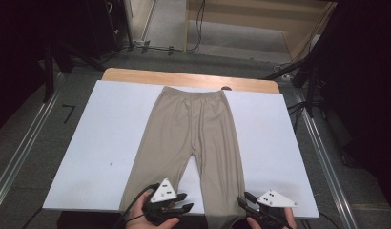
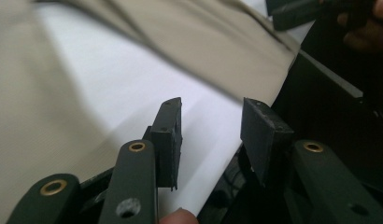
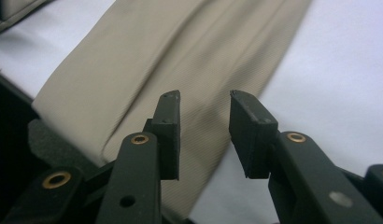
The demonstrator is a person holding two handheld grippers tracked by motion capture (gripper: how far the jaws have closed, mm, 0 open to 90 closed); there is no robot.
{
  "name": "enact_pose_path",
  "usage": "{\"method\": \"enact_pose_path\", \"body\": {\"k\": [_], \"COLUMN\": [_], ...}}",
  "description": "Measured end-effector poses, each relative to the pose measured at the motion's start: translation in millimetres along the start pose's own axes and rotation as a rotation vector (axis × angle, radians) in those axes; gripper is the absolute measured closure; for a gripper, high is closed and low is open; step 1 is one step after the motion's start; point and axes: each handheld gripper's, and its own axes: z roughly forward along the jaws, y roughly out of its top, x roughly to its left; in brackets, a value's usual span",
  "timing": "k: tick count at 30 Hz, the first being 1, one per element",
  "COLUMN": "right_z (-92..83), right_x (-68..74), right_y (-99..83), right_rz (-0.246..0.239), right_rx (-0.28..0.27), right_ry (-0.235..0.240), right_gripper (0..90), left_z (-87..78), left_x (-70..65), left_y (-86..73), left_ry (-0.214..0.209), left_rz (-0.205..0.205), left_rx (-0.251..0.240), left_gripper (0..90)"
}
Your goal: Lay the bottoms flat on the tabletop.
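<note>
A pair of beige trousers (image 1: 198,129) lies flat on a white board (image 1: 112,133), waistband at the far side and both legs running toward me. My left gripper (image 1: 188,201) is at the near edge by the left leg's hem, jaws pointing right. In the left gripper view it (image 2: 210,135) stands open over the board's edge (image 2: 133,93), with nothing between the pads and trouser cloth (image 2: 217,37) beyond. My right gripper (image 1: 243,198) is at the right leg's hem. In the right gripper view it (image 3: 204,130) is open just above the cloth (image 3: 180,56).
The board rests on a wooden tabletop (image 1: 184,76) whose far edge shows. A small dark object (image 1: 226,88) sits by the waistband. Metal rails (image 1: 22,152) run along the floor on both sides, with black stands and cables behind.
</note>
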Motion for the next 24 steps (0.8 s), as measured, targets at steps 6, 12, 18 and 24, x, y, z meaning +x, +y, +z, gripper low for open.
{"method": "enact_pose_path", "body": {"k": [6,12,18,24], "right_z": [2.2,-2.7,-4.5,-17.8], "right_x": [6.0,-6.5,-19.0,-31.7], "right_y": [-4.2,-7.8,-9.2,-10.5], "right_rz": [-0.016,0.032,0.073,0.113], "right_rx": [0.024,0.024,0.013,-0.034], "right_ry": [-0.043,-0.019,0.018,0.017], "right_gripper": [69.8,87.8,88.3,88.4], "left_z": [37.2,44.5,42.8,34.2], "left_x": [-25.7,-31.7,-31.5,-27.6], "left_y": [9.1,10.6,11.9,19.1], "left_ry": [-0.005,0.073,0.044,-0.011], "left_rz": [0.055,0.080,0.099,0.080], "left_rx": [0.014,0.028,0.032,-0.015], "left_gripper": [57.3,77.6,90.0,90.0]}}
